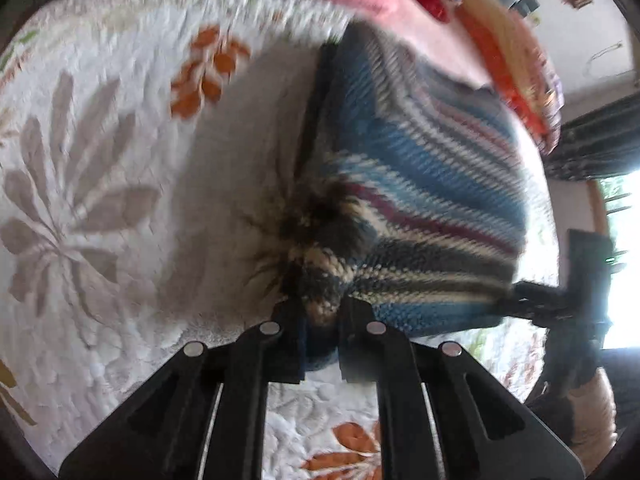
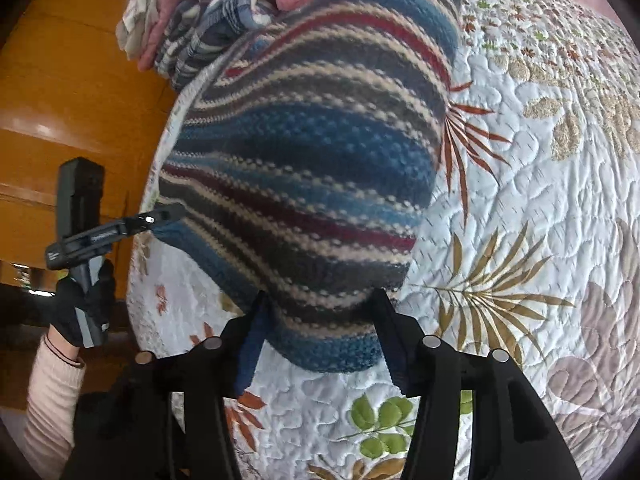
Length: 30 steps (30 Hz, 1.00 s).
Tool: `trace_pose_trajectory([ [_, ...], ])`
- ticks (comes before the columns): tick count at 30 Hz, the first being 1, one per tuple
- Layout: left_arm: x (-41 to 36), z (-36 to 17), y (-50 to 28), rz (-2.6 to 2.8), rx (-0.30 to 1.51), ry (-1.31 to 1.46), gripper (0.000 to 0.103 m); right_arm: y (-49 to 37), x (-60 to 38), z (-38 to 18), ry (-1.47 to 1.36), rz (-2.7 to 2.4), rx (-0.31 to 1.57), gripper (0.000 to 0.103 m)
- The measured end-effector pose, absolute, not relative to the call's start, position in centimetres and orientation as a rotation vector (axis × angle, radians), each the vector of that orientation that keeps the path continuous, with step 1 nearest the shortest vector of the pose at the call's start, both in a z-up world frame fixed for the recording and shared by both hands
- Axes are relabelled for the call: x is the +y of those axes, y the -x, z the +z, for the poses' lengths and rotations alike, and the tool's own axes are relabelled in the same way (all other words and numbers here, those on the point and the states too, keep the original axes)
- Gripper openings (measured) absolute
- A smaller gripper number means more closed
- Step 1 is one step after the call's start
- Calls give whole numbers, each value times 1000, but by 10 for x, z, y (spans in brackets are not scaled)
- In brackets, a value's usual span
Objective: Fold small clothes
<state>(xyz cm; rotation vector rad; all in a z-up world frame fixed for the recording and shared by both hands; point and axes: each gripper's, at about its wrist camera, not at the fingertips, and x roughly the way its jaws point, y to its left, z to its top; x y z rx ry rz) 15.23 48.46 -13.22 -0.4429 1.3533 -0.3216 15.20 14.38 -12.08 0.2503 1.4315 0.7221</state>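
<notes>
Two hand-held grippers are lifting one striped knit garment [image 2: 312, 184] above a quilted floral bedspread [image 2: 520, 240]. The left gripper [image 1: 320, 316] is pinching a bunched corner of the knit between its nearly closed fingers; the cloth is fanning out ahead of it and to its right. The right gripper [image 2: 320, 312] is showing a wider finger gap, with the garment's near edge bulging between the fingers; it appears to be gripping that edge, though true contact on both fingers cannot be confirmed. From the right gripper, the knit is lying directly ahead and rising away, its stripes running across the gripper's forward line. The left gripper is also appearing at the garment's left edge in the right wrist view, held by a gloved hand [image 2: 86, 304], so the two holds are sitting at neighbouring corners of one edge. A pile of other clothes [image 2: 192, 20] is lying beyond the garment's far end. Judged from this, the coming fold would be turning on carrying the held edge forward, away from both grippers, over the far part.
</notes>
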Motion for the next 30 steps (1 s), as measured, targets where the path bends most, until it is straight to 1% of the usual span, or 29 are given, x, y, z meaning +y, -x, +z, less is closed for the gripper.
trace_pose_trajectory([
  [2,478,-137,-153,-324,1350,430,11,-153,144,-124,-198,688,1438,51],
  [4,473,-134,-155,-321,1346,417,14,-155,143,-128,-179,671,1448,50],
  [6,470,-132,-155,-324,1351,406,19,-158,142,-132,-172,661,1459,50],
  [8,470,-124,-158,-353,1351,397,21,-159,142,-132,-166,662,1466,50],
  [10,476,-112,-165,-384,1325,439,33,-160,140,-130,-173,670,1472,50],
  [11,482,-104,-167,-394,1299,466,42,-162,138,-128,-181,675,1476,51],
  [12,488,-97,-168,-400,1270,484,46,-164,135,-125,-202,685,1480,52],
  [13,494,-89,-170,-398,1230,499,48,-166,134,-123,-210,691,1482,53],
  [15,505,-81,-173,-375,1183,523,55,-171,130,-116,-212,699,1480,53],
  [18,514,-76,-185,-352,1131,601,57,-178,124,-108,-230,705,1481,53],
  [21,511,-84,-201,-304,1129,625,58,-184,117,-108,-250,692,1482,53],
  [23,494,-87,-210,-316,1147,607,58,-187,114,-109,-261,692,1488,53],
  [26,479,-88,-218,-330,1161,535,62,-187,113,-110,-262,695,1490,54],
  [28,470,-90,-223,-330,1163,502,61,-186,115,-111,-256,695,1488,54],
  [29,465,-92,-224,-315,1162,470,54,-185,117,-111,-255,695,1488,55],
  [30,461,-95,-226,-288,1172,436,36,-185,118,-113,-256,695,1489,55],
])
